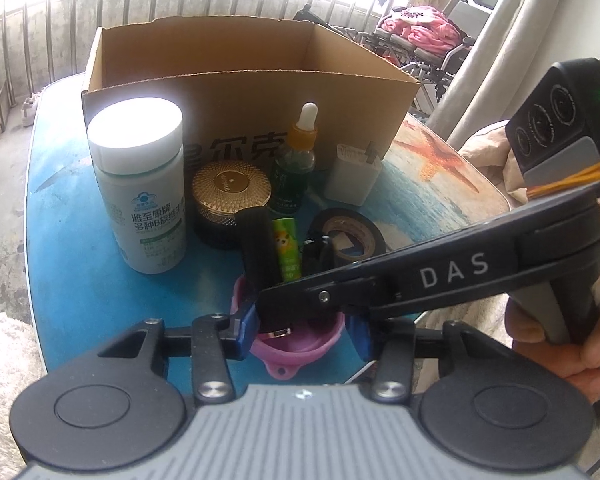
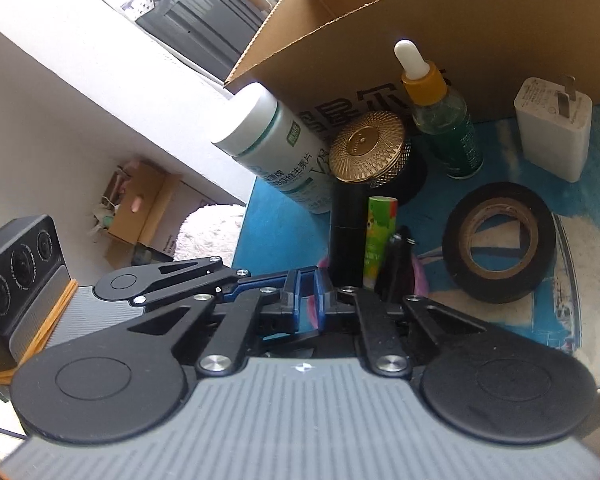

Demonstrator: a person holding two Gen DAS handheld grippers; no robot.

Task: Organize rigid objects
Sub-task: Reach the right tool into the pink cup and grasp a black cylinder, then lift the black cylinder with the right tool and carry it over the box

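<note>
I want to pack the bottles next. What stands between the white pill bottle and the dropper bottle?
A jar with a gold lid stands between the pill bottle and the dropper bottle, in front of the box. Both views show it.

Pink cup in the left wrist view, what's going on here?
A person with two handheld grippers is working on the pink cup on the blue table. The left gripper brackets the cup, one pad on each side; whether they press is unclear. The right gripper reaches in from the right and is shut, apparently on the cup's rim. A black cylinder and a green tube stand in the cup. The open cardboard box sits behind.
</note>
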